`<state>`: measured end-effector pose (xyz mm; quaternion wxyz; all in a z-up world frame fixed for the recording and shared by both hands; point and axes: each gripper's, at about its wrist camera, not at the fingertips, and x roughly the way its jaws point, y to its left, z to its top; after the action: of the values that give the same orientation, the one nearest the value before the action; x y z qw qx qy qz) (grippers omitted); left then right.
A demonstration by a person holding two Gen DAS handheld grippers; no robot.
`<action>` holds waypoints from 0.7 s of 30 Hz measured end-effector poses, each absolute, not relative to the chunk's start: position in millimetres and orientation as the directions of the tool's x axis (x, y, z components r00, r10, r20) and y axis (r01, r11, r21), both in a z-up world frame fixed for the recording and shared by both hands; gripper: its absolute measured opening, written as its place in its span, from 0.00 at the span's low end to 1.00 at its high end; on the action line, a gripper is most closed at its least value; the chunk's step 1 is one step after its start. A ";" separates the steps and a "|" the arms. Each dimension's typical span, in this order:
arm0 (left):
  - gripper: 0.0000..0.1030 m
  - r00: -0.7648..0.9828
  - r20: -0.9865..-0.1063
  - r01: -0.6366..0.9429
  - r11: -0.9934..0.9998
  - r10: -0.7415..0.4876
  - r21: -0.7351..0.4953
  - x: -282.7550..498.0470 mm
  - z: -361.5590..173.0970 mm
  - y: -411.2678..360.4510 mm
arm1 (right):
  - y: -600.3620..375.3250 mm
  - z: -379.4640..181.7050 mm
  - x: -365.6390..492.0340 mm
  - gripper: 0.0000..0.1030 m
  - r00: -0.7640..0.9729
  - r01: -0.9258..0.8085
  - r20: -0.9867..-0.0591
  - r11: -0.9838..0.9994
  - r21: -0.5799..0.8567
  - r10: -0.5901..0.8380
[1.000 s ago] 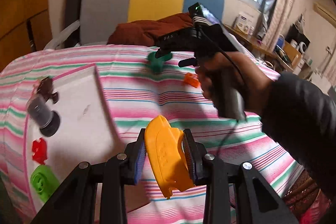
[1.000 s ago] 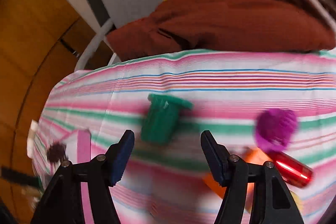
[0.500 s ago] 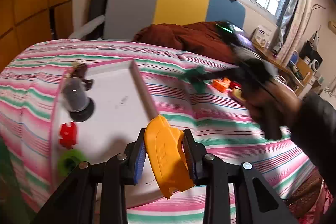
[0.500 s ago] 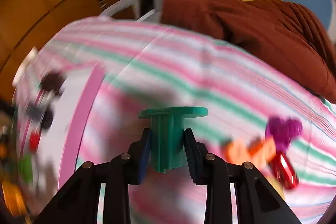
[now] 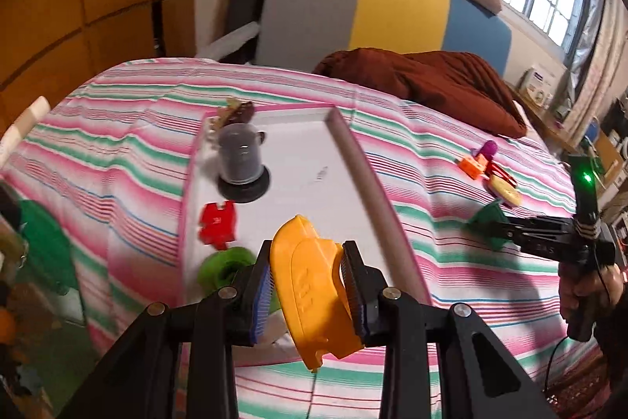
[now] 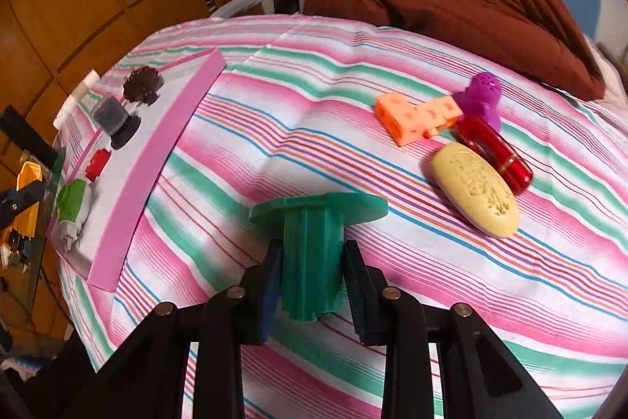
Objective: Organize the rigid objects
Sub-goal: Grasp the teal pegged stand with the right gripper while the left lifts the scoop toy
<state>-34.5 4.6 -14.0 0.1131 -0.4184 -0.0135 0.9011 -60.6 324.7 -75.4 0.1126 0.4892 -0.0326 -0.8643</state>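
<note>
Left gripper (image 5: 306, 285) clamps yellow piece (image 5: 310, 289); right gripper (image 6: 314, 277) clamps green flanged peg (image 6: 314, 242).
White tray (image 5: 353, 160) ahead of left gripper; orange block (image 6: 416, 116) beyond right gripper.

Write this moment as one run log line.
left gripper: shut on yellow piece | right gripper: shut on green spool | tray: not reached

I see my yellow scoop (image 5: 310, 285) above the tray's (image 5: 349, 152) near end; green flanged peg (image 6: 314, 242) right of it, both clamped.
</note>
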 end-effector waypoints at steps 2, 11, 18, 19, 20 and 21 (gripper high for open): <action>0.32 -0.641 -0.748 -0.174 -0.982 0.173 -0.079 -32.6 -9.1 3.5 | 327.7 -77.6 -61.6 0.30 -0.511 0.161 -0.825 -0.970 0.183 -0.240; 0.32 -0.693 -0.717 -0.155 -0.987 0.081 0.038 -22.6 6.6 14.0 | 329.0 -80.4 -65.5 0.30 -0.519 0.144 -0.822 -0.971 0.189 -0.237; 0.32 -0.690 -0.719 -0.184 -0.981 0.082 0.065 -19.3 6.9 24.2 | 326.4 -85.5 -66.1 0.30 -0.505 0.138 -0.837 -0.977 0.164 -0.212; 0.32 -0.689 -0.720 -0.185 -0.980 0.081 0.067 -19.1 6.5 24.7 | 326.4 -85.3 -65.9 0.29 -0.508 0.136 -0.836 -0.978 0.161 -0.208; 0.32 -0.687 -0.722 -0.186 -0.980 0.079 0.069 -19.1 5.8 25.1 | 326.0 -85.4 -65.9 0.29 -0.513 0.132 -0.834 -0.979 0.157 -0.203; 0.32 -0.685 -0.725 -0.186 -0.980 0.077 0.071 -19.2 5.0 25.4 | 325.2 -85.6 -65.7 0.29 -0.517 0.131 -0.833 -0.980 0.150 -0.197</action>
<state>-19.2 25.4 5.0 0.0720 -0.3904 0.0697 0.9152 -65.7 325.2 -85.6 0.0943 0.4825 -0.0338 -0.8702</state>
